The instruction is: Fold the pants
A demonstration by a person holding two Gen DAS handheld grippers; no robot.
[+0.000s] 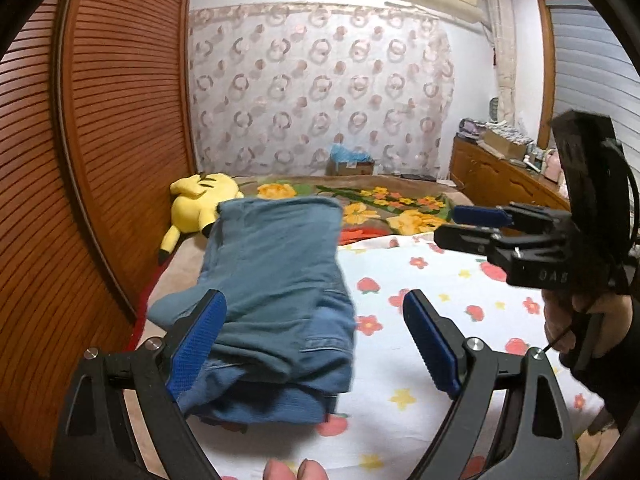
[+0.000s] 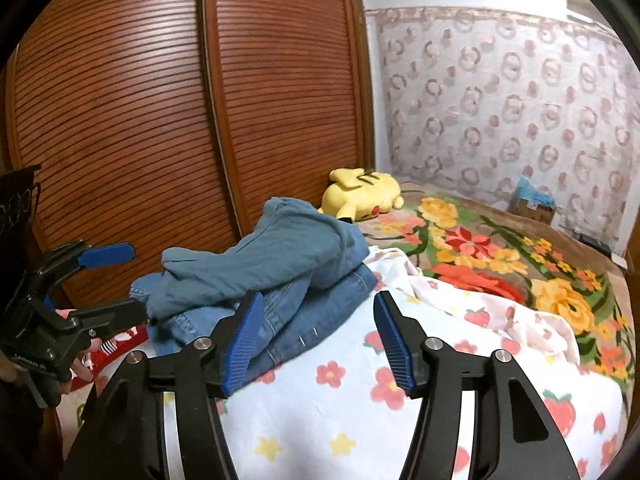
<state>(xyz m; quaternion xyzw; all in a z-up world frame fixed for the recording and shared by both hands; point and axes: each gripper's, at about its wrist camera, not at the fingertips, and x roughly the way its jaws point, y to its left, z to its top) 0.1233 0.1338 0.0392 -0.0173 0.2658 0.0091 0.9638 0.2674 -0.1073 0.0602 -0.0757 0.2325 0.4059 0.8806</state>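
While both hand-held grippers [image 1: 316, 336] [image 2: 316, 332] gape released, folded pants [image 1: 276, 300] rest on the bedsheet [image 1: 440, 320].

The pants [image 1: 276, 292] are blue denim, the top fold a paler, greyer blue than the layers under it. They lie on a white sheet [image 1: 440, 344] printed with red flowers, strawberries and yellow stars. Beyond is a brown blanket [image 2: 500, 248] with large yellow, orange and red blooms and green leaves. The plush [image 2: 364, 194] is yellow with dark stripes and a red cheek. The doors [image 2: 120, 120] are reddish-brown, slatted. The curtain [image 1: 320, 88] looks pale with pinkish rings, though blurred. Both grippers have blue pads [image 2: 244, 336] on black frames.
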